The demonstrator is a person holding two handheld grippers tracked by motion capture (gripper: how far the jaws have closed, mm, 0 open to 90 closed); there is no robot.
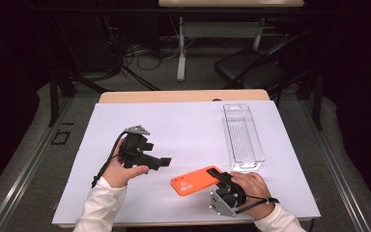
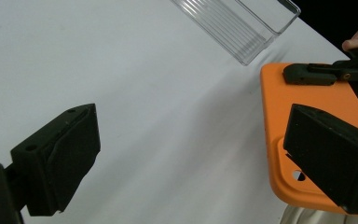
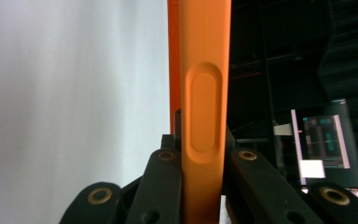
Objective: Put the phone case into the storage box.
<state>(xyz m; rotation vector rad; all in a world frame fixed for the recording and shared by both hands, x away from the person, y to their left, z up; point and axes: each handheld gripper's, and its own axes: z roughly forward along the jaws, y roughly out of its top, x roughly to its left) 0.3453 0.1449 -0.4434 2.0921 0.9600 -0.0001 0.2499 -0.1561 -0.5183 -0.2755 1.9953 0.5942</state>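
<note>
An orange phone case [image 1: 195, 181] lies near the front of the white sheet, camera holes toward the left. My right gripper [image 1: 222, 177] is shut on its right end. In the right gripper view the case's edge [image 3: 205, 70], with a long button bump, stands between the two black jaws of that gripper [image 3: 204, 163]. My left gripper [image 1: 157, 154] hovers to the left of the case, jaws pointing at it. In the left gripper view this gripper [image 2: 191, 154] is open with bare sheet between the jaws, and the case [image 2: 307, 98] lies just beyond the right jaw.
A clear, empty plastic tray [image 1: 241, 135] lies lengthwise at the right back of the white sheet [image 1: 174, 121], and it is also in the left gripper view [image 2: 242, 23]. The wooden table edge [image 1: 183, 95] runs behind. A dark chair [image 1: 251, 65] stands farther back.
</note>
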